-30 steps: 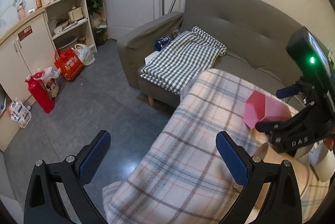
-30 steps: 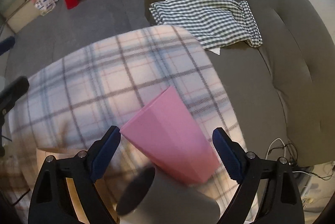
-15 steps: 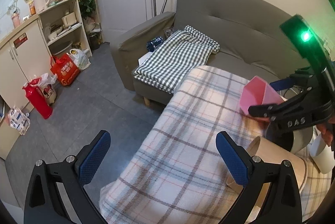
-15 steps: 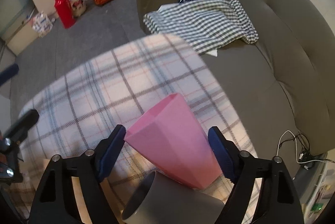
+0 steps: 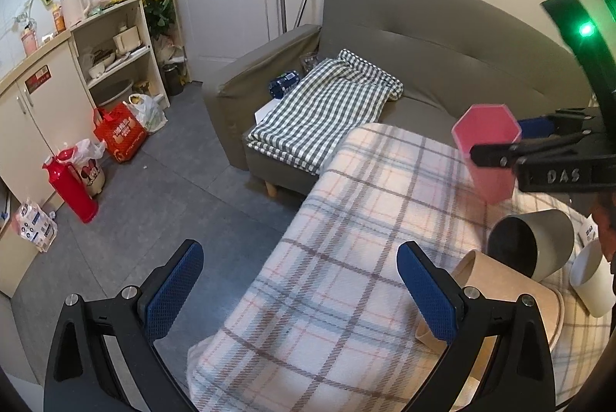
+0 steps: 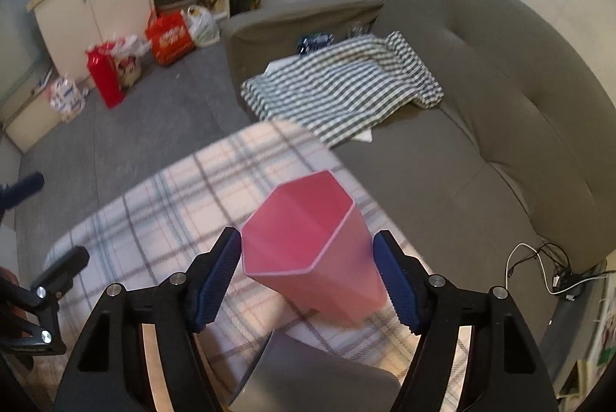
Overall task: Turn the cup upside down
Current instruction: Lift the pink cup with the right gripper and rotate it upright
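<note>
Pink hexagonal plastic cup (image 6: 312, 250) stands nearly upright, mouth upward, long axis vertical, near the surface's (image 5: 346, 258) sofa-side edge, grasped by the right claw (image 6: 308, 273). Left claw (image 5: 296, 292) is released.

Pink cup (image 6: 308, 258), blue fingers (image 6: 215, 277), plaid tablecloth (image 5: 346, 258), seemingly grey-green sofa (image 5: 442, 46).

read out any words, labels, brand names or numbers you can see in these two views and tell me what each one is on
"DAS": raised letters on the black body of the right gripper, seen in the left wrist view.
Too small or blurred to read: print on the red bag, the red label on the cabinet door, the blue pack on the sofa.
The pink cup bears no text.
</note>
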{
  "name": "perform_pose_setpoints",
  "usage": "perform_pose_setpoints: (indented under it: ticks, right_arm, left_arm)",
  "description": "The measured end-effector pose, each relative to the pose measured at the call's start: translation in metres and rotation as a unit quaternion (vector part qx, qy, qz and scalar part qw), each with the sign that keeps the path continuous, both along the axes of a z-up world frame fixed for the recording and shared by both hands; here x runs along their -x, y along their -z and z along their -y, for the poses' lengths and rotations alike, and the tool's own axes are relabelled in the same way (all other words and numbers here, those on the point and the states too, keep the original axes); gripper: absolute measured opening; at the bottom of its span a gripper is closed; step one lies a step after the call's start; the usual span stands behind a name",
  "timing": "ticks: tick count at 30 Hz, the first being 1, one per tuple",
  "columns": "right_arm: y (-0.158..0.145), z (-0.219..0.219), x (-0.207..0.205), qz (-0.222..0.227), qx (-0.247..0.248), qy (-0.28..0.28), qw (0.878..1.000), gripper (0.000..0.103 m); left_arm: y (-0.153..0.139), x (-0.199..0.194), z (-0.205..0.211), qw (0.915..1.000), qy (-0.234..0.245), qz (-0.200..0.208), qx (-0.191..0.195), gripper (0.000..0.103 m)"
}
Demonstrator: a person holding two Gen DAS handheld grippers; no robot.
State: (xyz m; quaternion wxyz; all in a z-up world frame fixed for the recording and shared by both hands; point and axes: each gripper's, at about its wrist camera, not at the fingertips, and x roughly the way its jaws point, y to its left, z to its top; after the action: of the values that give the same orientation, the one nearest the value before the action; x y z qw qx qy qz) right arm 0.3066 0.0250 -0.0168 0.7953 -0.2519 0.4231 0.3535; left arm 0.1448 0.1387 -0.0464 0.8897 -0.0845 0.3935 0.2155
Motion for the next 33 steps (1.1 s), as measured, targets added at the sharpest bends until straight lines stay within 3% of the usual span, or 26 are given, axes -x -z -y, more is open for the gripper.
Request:
perform_pose_setpoints:
  ticks: [7, 12, 16, 20, 23, 26, 30, 33]
  right_arm:
    - [-0.051, 0.024, 0.023, 0.018, -0.046, 0.031, 0.998, 0.071]
    - [-0.1, 0.062, 0.078, 0.02, -0.067, 0.075, 0.995, 0.071]
    - [-0.116, 0.095, 0.135, 0.01, -0.053, 0.129, 0.99, 0.071]
    - [-0.107, 0.115, 0.193, -0.02, -0.024, 0.176, 0.984, 0.071]
    - [-0.086, 0.132, 0.217, -0.061, -0.031, 0.203, 0.977, 0.071]
    - [-0.058, 0.151, 0.227, -0.108, -0.061, 0.253, 0.96, 0.071]
    - [-0.018, 0.174, 0.22, -0.167, -0.105, 0.325, 0.925, 0.071]
    - [-0.003, 0.186, 0.207, -0.179, -0.13, 0.353, 0.909, 0.071]
  left_arm:
    - [-0.028, 0.015, -0.002, 0.9997, 0.0, 0.025, -0.002, 0.103]
    - [-0.07, 0.044, 0.006, 0.9976, 0.014, 0.068, -0.004, 0.103]
    - [-0.094, 0.066, 0.019, 0.9955, 0.036, 0.087, -0.006, 0.103]
    - [-0.099, 0.088, 0.04, 0.9938, 0.065, 0.09, 0.001, 0.103]
    - [-0.094, 0.098, 0.058, 0.9929, 0.086, 0.082, -0.001, 0.103]
    - [-0.086, 0.104, 0.072, 0.9923, 0.102, 0.069, -0.011, 0.103]
    - [-0.067, 0.107, 0.081, 0.9922, 0.114, 0.046, -0.022, 0.103]
    - [-0.052, 0.103, 0.086, 0.9924, 0.116, 0.029, -0.029, 0.103]
